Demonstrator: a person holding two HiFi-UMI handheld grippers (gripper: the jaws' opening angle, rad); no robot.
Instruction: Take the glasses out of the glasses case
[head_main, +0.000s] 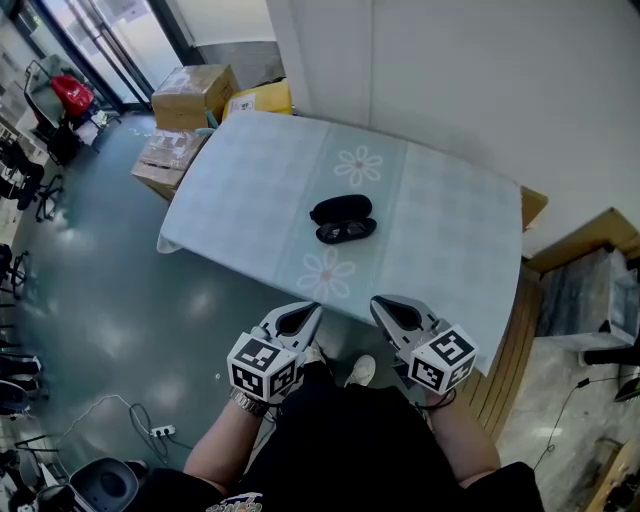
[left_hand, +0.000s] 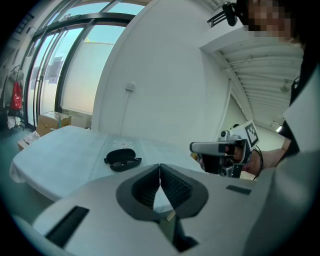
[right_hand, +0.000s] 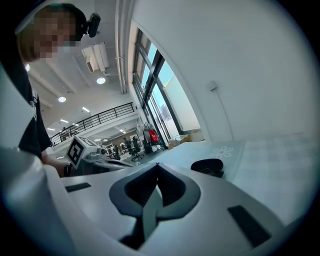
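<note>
A black glasses case (head_main: 343, 219) lies open in the middle of the table (head_main: 240, 190), lid tipped back, with dark glasses (head_main: 346, 231) resting in its lower half. The case also shows in the left gripper view (left_hand: 122, 159) and the right gripper view (right_hand: 208, 167). Both grippers hang off the table's near edge, close to the person's body and well short of the case. My left gripper (head_main: 312, 309) is shut, jaws meeting at the tips (left_hand: 160, 165). My right gripper (head_main: 377, 302) is shut too (right_hand: 158, 165). Neither holds anything.
The table wears a pale blue cloth with flower prints (head_main: 357, 164). Cardboard boxes (head_main: 192, 95) stand past its far left corner. A white wall (head_main: 480, 80) runs along the far side. A wooden bench or shelf (head_main: 510, 350) lies to the right.
</note>
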